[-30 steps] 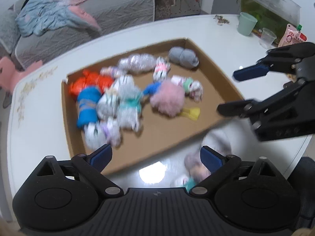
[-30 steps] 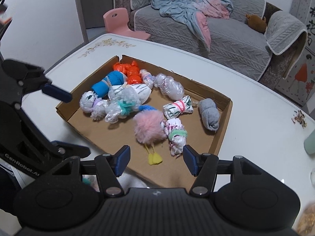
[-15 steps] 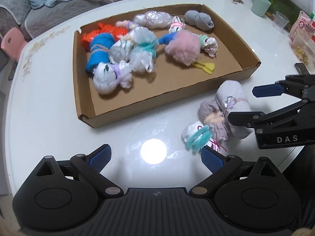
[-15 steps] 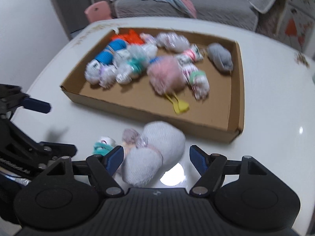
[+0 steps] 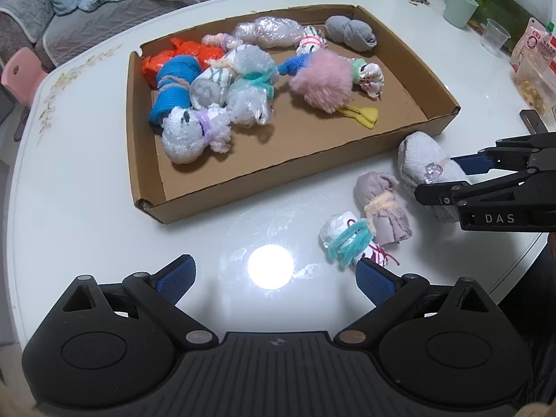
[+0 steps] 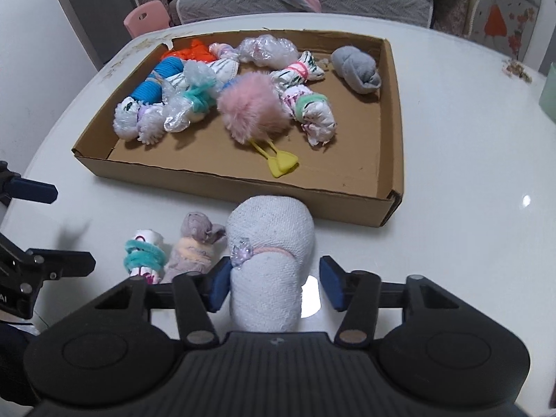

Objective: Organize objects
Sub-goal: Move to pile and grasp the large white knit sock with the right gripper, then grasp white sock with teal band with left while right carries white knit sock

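Ahead of our right gripper on the glossy white table lies one shallow brown cardboard tray of bundles. One pale knitted sock roll sits between its parted fingers, ungripped. Left: two smaller banded bundles. Our left gripper gapes empty.

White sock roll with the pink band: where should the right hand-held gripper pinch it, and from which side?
Pinch the white sock roll across its narrow waist, just behind the pink band, coming in low from its near end along its length. The right hand-held gripper already straddles that spot with its jaws open; the roll lies flat, clear of the cardboard tray.
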`<control>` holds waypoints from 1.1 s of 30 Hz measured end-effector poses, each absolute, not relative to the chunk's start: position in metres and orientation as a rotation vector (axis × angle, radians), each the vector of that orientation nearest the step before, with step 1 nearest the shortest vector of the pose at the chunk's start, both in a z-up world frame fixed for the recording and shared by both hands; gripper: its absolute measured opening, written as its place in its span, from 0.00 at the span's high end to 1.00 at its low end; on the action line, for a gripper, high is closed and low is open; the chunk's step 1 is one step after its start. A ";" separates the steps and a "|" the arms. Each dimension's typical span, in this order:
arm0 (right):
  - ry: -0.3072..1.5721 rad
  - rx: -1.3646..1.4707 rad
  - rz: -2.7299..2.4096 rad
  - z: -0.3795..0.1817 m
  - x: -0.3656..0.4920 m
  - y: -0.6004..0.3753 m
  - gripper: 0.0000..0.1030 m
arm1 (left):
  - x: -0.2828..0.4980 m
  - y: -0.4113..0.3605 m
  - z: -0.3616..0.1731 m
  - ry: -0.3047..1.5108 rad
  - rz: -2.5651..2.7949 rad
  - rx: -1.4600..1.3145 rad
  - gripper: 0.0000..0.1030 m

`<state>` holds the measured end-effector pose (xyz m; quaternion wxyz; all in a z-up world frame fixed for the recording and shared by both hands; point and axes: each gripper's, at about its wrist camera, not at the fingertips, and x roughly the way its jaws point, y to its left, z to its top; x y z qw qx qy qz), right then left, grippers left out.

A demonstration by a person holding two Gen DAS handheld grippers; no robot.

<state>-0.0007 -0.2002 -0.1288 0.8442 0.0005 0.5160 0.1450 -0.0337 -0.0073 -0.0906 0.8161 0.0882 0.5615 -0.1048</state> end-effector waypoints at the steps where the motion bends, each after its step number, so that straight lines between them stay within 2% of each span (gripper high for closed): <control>1: 1.088 -0.003 0.315 -0.130 -0.001 -0.199 0.58 | -0.034 -0.006 -0.092 1.202 -0.220 0.185 0.03; 2: 1.090 -0.009 0.322 -0.131 -0.002 -0.198 0.61 | -0.034 -0.006 -0.092 1.204 -0.219 0.184 0.03; 12: 1.069 -0.015 0.337 -0.131 -0.011 -0.207 0.62 | -0.040 -0.015 -0.100 1.172 -0.226 0.179 0.03; 17: 1.061 -0.027 0.349 -0.131 -0.012 -0.213 0.62 | -0.038 -0.019 -0.105 1.145 -0.191 0.014 0.03; 22: 1.059 -0.010 0.355 -0.135 -0.012 -0.218 0.62 | -0.035 -0.024 -0.118 1.143 -0.151 -0.010 0.07; 24: 1.063 -0.012 0.358 -0.138 -0.013 -0.218 0.62 | -0.034 -0.024 -0.122 1.151 -0.146 -0.029 0.10; 26: 1.066 -0.006 0.361 -0.140 -0.013 -0.219 0.62 | -0.033 -0.027 -0.126 1.157 -0.145 -0.024 0.20; 30: 1.059 -0.001 0.363 -0.138 -0.014 -0.220 0.64 | -0.031 -0.033 -0.129 1.141 -0.156 0.014 0.29; 33: 1.054 -0.012 0.368 -0.137 -0.013 -0.220 0.65 | -0.029 -0.033 -0.127 1.132 -0.168 0.031 0.41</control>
